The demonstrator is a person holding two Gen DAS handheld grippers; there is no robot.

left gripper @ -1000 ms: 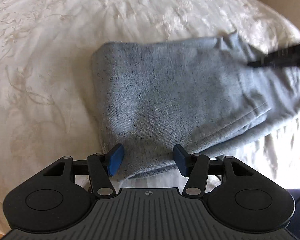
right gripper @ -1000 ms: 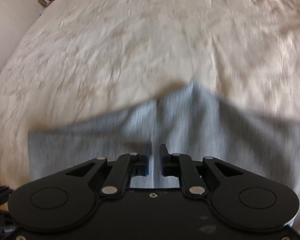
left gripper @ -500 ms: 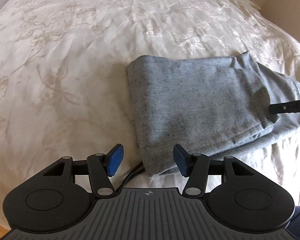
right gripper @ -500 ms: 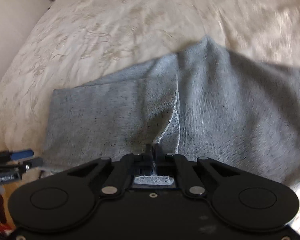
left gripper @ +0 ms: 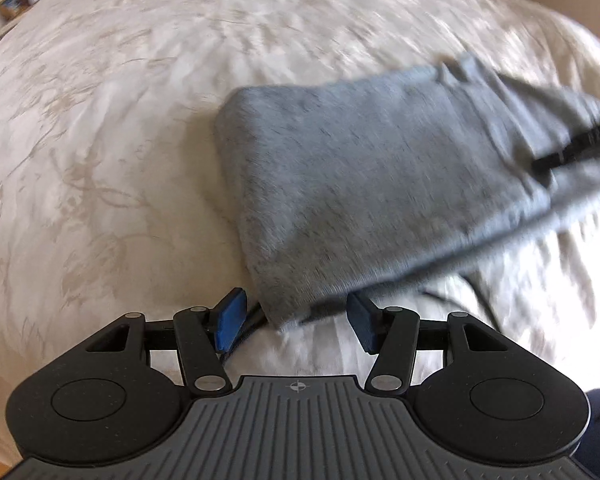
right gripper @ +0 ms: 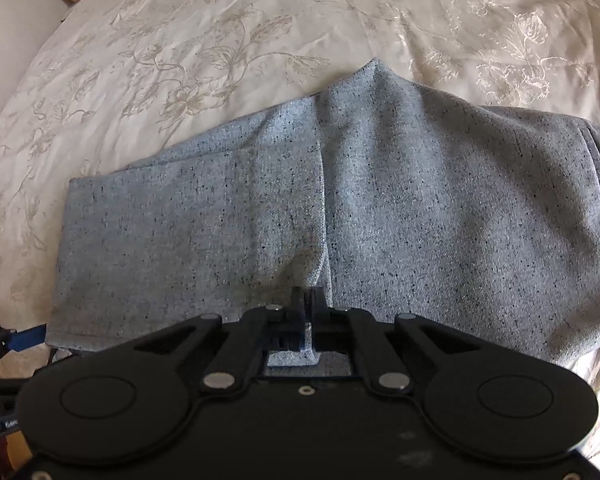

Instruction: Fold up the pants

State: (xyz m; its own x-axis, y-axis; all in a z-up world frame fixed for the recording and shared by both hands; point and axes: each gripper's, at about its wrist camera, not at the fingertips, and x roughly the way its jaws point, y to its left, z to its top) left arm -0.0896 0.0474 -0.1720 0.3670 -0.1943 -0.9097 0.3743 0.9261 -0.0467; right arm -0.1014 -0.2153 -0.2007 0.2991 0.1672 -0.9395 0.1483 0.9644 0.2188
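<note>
We begin with the bed [right gripper: 180,40], its cream flowered cover spread under everything. On it lie the grey speckled pants [right gripper: 420,200], already doubled into a broad bundle whose long axis runs side to side across the right wrist view, with a folded layer edge crossing it near the middle.

Our right gripper [right gripper: 309,300] sits at the near edge of the bundle, right where that layer edge comes down. Its fingers are clenched on a small tab of grey cloth, which shows pinched between them and poking out behind. They have just been closing on it.

Our left gripper [left gripper: 296,320] hovers at the opposite end. In its view, which is motion-blurred, the near corner of the pants [left gripper: 380,184] lies between the blue pads [left gripper: 230,318] but we see no contact; the fingers stand released, holding nothing. From there the bundle stretches up and away to the right.

So the relation that matters, we judge, is this: the right hand already owns the middle of the near edge, while the left is nearer the free end corner and must close on it before both can carry the next fold along the long axis.
</note>
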